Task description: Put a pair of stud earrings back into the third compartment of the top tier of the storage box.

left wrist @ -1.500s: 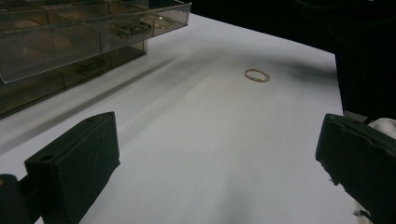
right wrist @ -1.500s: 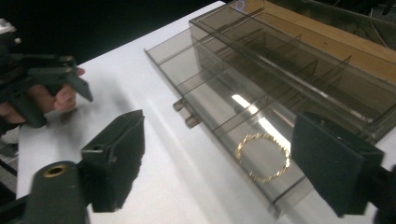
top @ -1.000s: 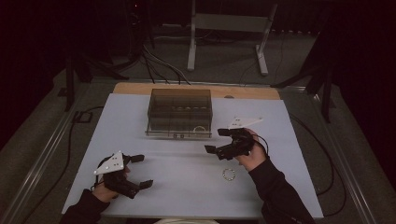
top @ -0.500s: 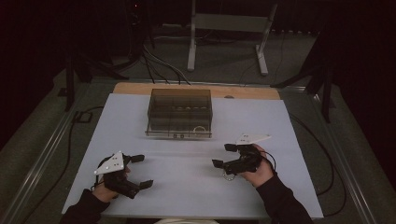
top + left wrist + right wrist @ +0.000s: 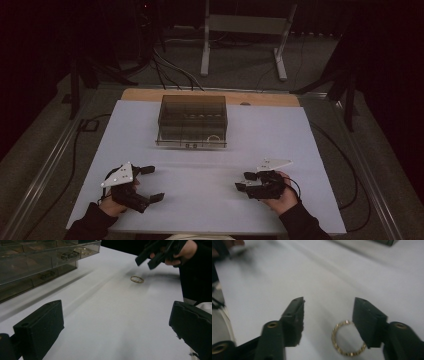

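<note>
A thin gold ring (image 5: 137, 279) lies flat on the white table sheet (image 5: 200, 170). My right gripper (image 5: 243, 181) hovers just over it at the front right, open. Its two black jaws (image 5: 329, 302) stand on either side of the ring (image 5: 348, 341), whose far right edge is hidden behind the right jaw, and nothing is pinched. My left gripper (image 5: 151, 183) rests at the front left, open wide and holding nothing; its jaws (image 5: 115, 332) point across the sheet toward the ring and the right gripper (image 5: 160, 252).
A smoky clear compartment box (image 5: 192, 120) stands at the middle back of the sheet, with small jewellery pieces in its cells (image 5: 75, 252). Bare sheet lies between the box and both grippers. Cables and a metal stand (image 5: 245, 30) are on the floor beyond the table.
My right gripper has come back from beside the box toward the front edge and now sits over the ring. The left gripper has stayed where it was.
</note>
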Demonstrator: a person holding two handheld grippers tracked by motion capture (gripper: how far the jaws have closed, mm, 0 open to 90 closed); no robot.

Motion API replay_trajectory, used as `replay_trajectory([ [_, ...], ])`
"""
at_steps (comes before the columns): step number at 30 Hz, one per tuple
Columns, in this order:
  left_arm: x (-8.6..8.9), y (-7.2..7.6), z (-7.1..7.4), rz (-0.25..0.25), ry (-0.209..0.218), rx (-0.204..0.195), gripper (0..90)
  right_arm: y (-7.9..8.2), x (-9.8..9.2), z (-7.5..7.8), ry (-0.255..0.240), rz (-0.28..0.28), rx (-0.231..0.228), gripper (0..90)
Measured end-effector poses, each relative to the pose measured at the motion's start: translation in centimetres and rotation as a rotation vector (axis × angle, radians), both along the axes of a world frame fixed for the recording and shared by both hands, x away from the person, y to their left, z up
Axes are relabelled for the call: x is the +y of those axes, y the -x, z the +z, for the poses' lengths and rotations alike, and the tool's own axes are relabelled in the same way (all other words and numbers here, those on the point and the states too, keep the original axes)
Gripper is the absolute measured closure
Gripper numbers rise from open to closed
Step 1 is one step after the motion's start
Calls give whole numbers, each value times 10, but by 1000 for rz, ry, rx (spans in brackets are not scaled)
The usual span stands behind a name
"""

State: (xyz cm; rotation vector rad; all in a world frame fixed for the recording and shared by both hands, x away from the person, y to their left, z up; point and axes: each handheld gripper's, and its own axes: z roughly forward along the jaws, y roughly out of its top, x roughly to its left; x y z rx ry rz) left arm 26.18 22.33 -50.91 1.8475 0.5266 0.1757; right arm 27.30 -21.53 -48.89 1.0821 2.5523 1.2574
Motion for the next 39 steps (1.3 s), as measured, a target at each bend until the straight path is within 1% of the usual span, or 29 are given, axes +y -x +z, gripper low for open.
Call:
replay_trajectory([
  [1,0,0,0,1,-1,-2,5,1,-1,-3,3,10,13,535],
  [2,0,0,0,1,-1,-2,5,1,-1,-3,3,10,13,535],
  [3,0,0,0,-1,-1,0,5,1,-1,-5,4,17,24,554],
  [4,0,0,0,-2,-2,0,5,2,-1,-10,28,25,30,573],
  [7,0,0,0,-2,-1,1,5,2,-1,-15,55,31,33,626],
  [9,0,0,0,-4,1,0,5,2,0,-18,82,38,21,646],
  [11,0,-1,0,-4,2,1,5,0,1,-22,93,47,24,657],
  [13,0,0,0,-3,0,2,5,-1,3,-25,113,46,26,696],
  [18,1,0,0,-3,0,0,6,3,10,-27,187,60,-4,769],
  [21,0,0,0,-5,-1,-2,5,5,13,-27,230,62,-40,809],
  [26,0,0,0,-5,0,-2,5,9,19,-26,286,73,-82,853],
  [27,0,0,0,-5,2,0,5,8,19,-26,289,75,-81,855],
  [28,0,0,0,-5,2,0,5,7,18,-26,283,74,-74,858],
  [31,-1,0,0,-7,-3,1,5,5,15,-26,248,64,-46,862],
  [34,0,0,0,-6,1,1,5,5,16,-24,249,53,-60,867],
  [39,0,0,0,-10,7,3,5,5,14,-16,218,38,-76,870],
])
